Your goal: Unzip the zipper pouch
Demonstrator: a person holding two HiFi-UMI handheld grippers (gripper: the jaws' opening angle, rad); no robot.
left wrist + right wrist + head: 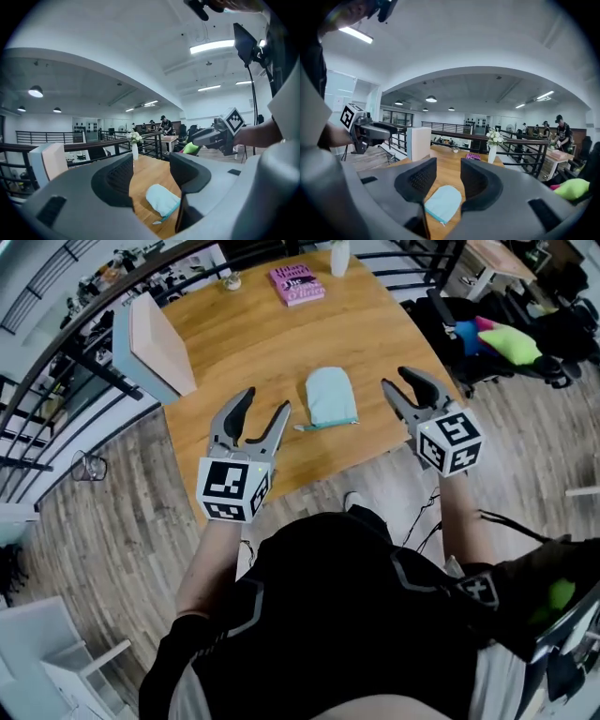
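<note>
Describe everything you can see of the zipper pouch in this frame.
The zipper pouch is pale blue-green, soft and fabric-like. It is rounded at the far end, with a straight teal zipper along the near edge and a pull sticking out at its left corner. It lies flat on the wooden table, close to the front edge. Nothing touches it, and the zipper looks closed.

The table (272,343) is seen steeply from overhead; the pouch (331,397), close ahead, is shared by near-level views along the left hand-held gripper (265,404) and right hand-held gripper (396,381).

The left tongs (266,401) and right tongs (395,377) point forward, jaws apart.
</note>
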